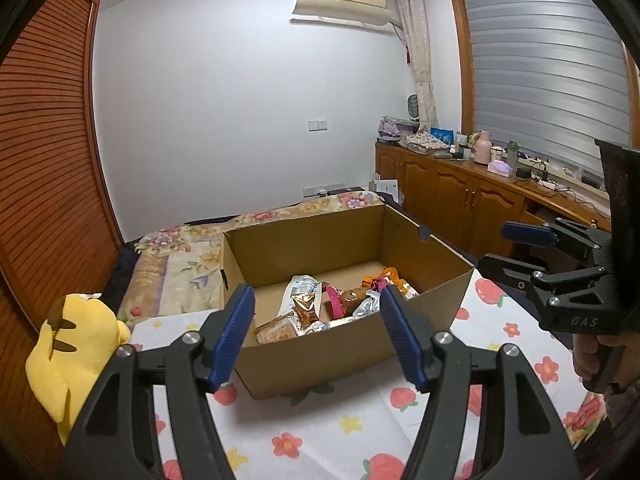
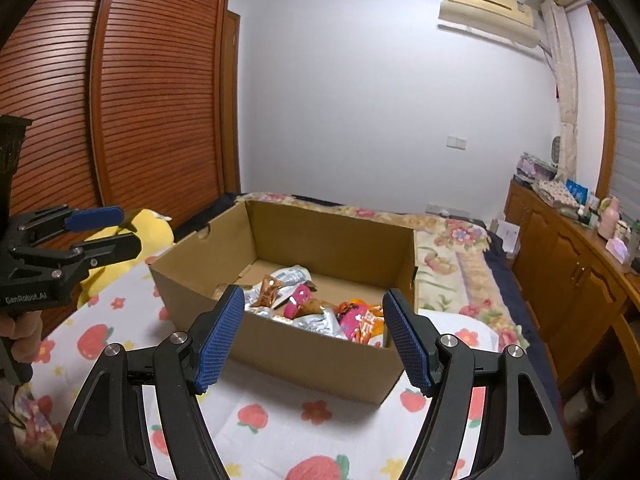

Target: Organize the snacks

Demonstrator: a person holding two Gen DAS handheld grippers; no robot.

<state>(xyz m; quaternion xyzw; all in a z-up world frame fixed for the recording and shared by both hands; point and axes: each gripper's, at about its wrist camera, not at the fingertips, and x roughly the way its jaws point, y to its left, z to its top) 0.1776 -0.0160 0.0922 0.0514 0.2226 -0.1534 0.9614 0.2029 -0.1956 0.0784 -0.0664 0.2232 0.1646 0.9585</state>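
Note:
An open cardboard box (image 1: 320, 354) stands on a white cloth with a fruit print (image 1: 320, 432). Several snack packets (image 1: 320, 308) lie inside it, silver, brown, pink and orange. The box (image 2: 288, 356) and the snacks (image 2: 316, 308) also show in the right wrist view. My left gripper (image 1: 320, 332) is open and empty, held above the cloth in front of the box. My right gripper (image 2: 316, 336) is open and empty, also in front of the box. Each gripper shows from the side in the other's view, the right one (image 1: 508, 248) and the left one (image 2: 116, 228).
A yellow plush toy (image 1: 68, 352) lies left of the box at the cloth's edge. A bed with a floral quilt (image 1: 188, 256) lies behind the box. Wooden cabinets (image 1: 460, 200) with clutter on top run along the right wall. A slatted wooden wardrobe (image 1: 44, 160) stands at the left.

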